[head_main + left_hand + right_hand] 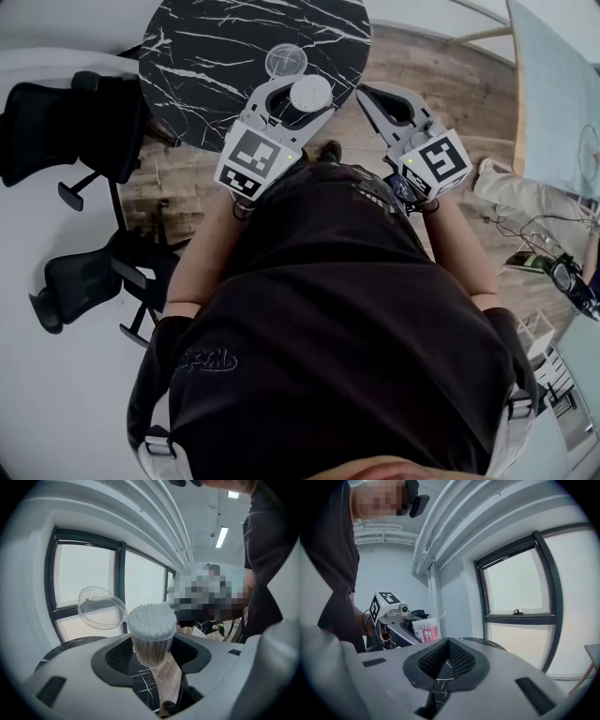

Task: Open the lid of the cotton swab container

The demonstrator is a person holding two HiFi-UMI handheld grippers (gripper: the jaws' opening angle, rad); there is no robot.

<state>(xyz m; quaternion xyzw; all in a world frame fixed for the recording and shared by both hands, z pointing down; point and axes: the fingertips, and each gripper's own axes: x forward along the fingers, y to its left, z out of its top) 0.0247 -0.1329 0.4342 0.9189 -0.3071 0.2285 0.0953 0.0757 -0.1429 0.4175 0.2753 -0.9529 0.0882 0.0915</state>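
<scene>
Cotton swab container (150,644) in left jaws' grip, lid (101,607) attachment unclear; right jaws closed.

The cotton swab container (310,94) sits between the fingers (70,672) of the left gripper (298,98), above the near edge of the desk (187,56). Its lid (285,61) is just behind it. The right gripper (366,96) is to the right, apart. A chair (66,131) stands left of the desk, and another chair (84,277) is nearer.
</scene>
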